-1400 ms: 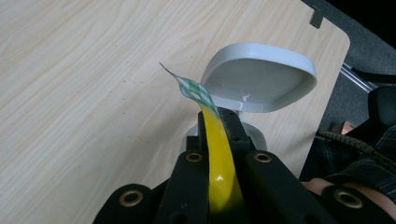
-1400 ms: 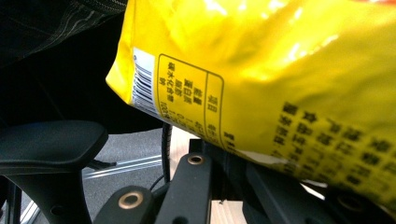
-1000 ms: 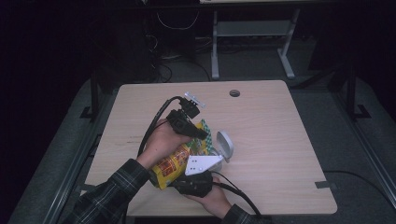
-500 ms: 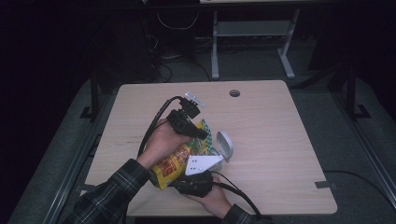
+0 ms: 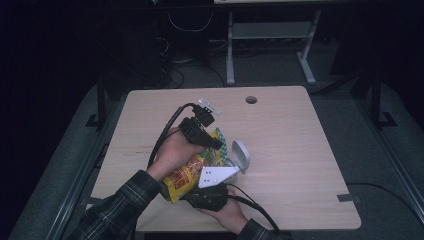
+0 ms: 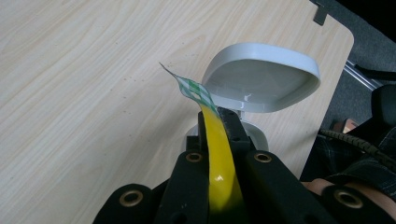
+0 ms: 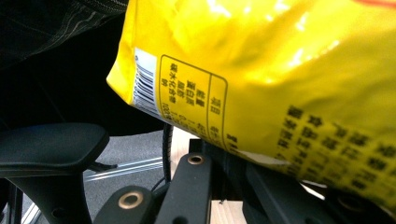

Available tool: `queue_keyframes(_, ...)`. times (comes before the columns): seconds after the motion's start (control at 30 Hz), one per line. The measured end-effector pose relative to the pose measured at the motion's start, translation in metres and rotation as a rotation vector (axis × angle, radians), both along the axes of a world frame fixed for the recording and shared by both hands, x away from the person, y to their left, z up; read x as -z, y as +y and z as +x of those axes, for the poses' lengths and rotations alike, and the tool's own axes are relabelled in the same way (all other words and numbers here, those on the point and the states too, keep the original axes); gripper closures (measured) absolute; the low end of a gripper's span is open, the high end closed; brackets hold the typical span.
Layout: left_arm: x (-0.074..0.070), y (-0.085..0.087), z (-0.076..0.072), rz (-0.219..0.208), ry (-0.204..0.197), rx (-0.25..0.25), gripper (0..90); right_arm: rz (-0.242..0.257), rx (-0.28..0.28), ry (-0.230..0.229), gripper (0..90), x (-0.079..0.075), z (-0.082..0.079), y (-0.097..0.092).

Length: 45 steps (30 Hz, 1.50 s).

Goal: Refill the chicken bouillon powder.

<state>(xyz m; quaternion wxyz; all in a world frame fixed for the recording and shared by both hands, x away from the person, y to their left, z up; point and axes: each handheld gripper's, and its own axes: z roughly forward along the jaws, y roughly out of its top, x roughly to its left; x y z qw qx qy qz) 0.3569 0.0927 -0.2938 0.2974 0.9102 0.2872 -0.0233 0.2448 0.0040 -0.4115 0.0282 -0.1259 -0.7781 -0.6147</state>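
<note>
Pinched the bag (image 5: 192,172) at both ends: left tongs (image 6: 218,122) on its top seal, right tongs (image 5: 212,186) on its bottom edge. Seemed light, crinkly, slippery; best gripped by the flat seams.

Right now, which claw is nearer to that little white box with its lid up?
Left. The left claw pinches the yellow bag's top edge right beside the white box. The right claw grips the bag's lower end, nearer the person, a bit farther from the box.

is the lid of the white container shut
No, in the left gripper view the white container has its lid flipped up and open.
</note>
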Motion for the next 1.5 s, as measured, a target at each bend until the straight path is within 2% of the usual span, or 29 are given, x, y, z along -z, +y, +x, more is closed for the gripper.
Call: queue_keyframes(1.5,0.0002,-0.0037,0.0011,0.008,0.012,-0.012,89.9,0.010,0.002,0.001,90.0,-0.0006,0.0002,-0.0009)
